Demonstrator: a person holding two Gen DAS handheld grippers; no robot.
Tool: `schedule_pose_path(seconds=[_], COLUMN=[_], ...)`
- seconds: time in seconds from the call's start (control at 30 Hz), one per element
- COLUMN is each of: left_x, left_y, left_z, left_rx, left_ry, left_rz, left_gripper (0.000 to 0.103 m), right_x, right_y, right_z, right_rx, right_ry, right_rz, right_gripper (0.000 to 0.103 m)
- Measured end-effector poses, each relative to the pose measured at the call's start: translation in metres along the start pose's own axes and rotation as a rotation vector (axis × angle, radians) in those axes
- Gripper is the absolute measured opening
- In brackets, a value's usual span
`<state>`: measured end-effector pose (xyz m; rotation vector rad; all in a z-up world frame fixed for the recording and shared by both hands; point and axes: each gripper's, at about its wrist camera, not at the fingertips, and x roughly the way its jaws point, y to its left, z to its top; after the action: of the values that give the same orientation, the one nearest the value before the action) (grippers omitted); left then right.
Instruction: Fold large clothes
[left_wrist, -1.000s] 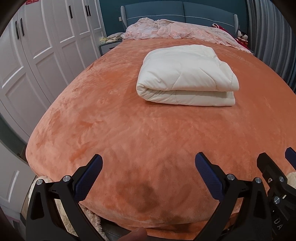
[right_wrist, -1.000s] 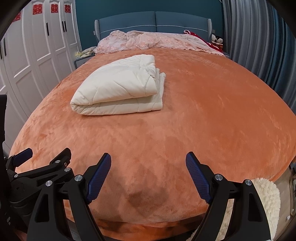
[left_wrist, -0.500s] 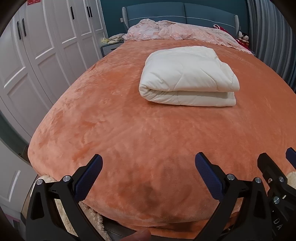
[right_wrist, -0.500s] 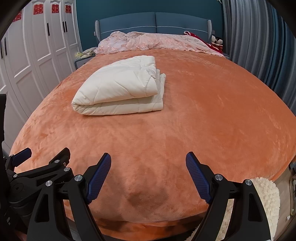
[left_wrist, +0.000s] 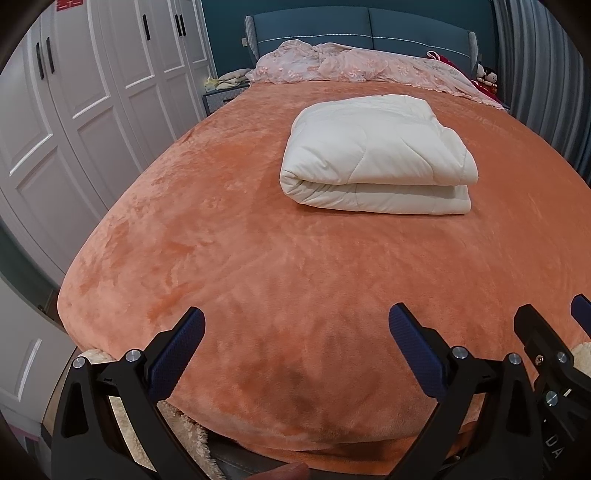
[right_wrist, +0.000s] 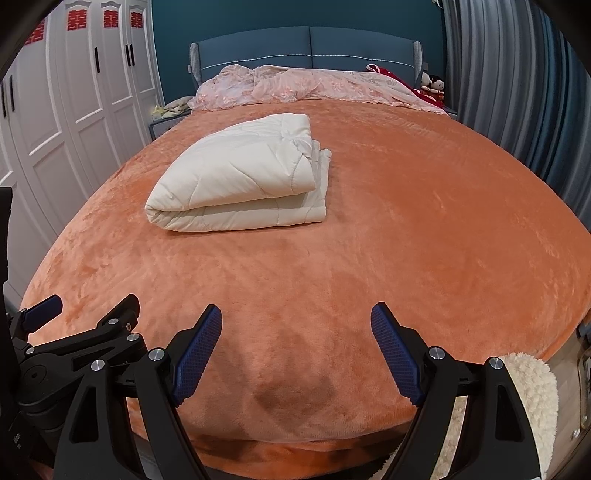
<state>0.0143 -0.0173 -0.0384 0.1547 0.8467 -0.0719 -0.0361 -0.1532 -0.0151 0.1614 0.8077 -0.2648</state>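
Cream quilted folded duvet (left_wrist: 376, 155) on orange plush bed (left_wrist: 258, 266): soft, bulky, light; pinch layered corners. Left gripper (left_wrist: 295, 343), right gripper (right_wrist: 295, 339) both spread wide, empty

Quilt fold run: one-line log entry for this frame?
white quilt: folded, on orange bed | left claw: open, empty | right claw: open, empty

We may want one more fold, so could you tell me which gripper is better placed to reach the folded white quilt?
Probably the left gripper: the white quilt lies nearly straight ahead of it, but well left of the right gripper. Both are open at the bed's foot.
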Motion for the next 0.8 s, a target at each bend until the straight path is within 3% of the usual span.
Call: schedule_pose_path(seconds=[0.8], left_x=[-0.0011], left_y=[0.0006], left_z=[-0.0007], left_rx=[0.000], left_ry=[-0.001], left_rz=[0.001], left_gripper=[0.095], right_x=[0.0001], right_y=[-0.0001], right_z=[0.0005], right_rx=[0.000], right_ry=[-0.001], right_rz=[-0.001], right_gripper=[0.081])
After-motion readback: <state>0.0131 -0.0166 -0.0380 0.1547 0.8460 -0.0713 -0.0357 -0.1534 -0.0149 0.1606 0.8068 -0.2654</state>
